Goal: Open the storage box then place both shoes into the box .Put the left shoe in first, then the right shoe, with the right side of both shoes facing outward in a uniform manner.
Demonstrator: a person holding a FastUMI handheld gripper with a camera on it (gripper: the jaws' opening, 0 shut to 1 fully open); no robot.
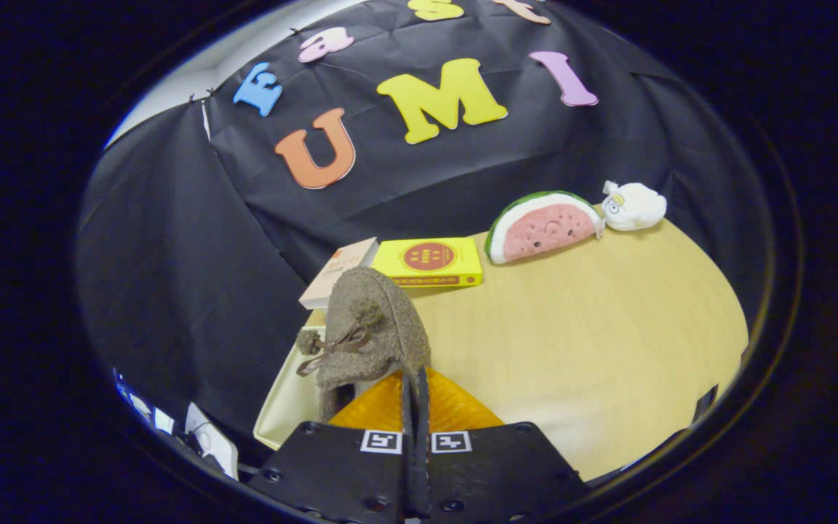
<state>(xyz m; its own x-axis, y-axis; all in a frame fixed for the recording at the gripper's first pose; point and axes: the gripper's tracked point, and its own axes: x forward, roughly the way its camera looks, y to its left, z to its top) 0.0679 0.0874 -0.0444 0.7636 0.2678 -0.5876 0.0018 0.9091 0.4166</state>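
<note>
A fuzzy grey-brown shoe [372,331] with a brown lace bow and pom-poms hangs toe-up just ahead of the closed fingers [414,393], which pinch its collar, over the near left of the bench above a pale box [284,407] and orange insole.

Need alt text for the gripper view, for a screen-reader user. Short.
The gripper is shut on the rim of a fuzzy grey-brown shoe with pompom laces, held above a cream box at the wooden table's edge. Beyond lie two books, a watermelon plush and a white plush.
</note>
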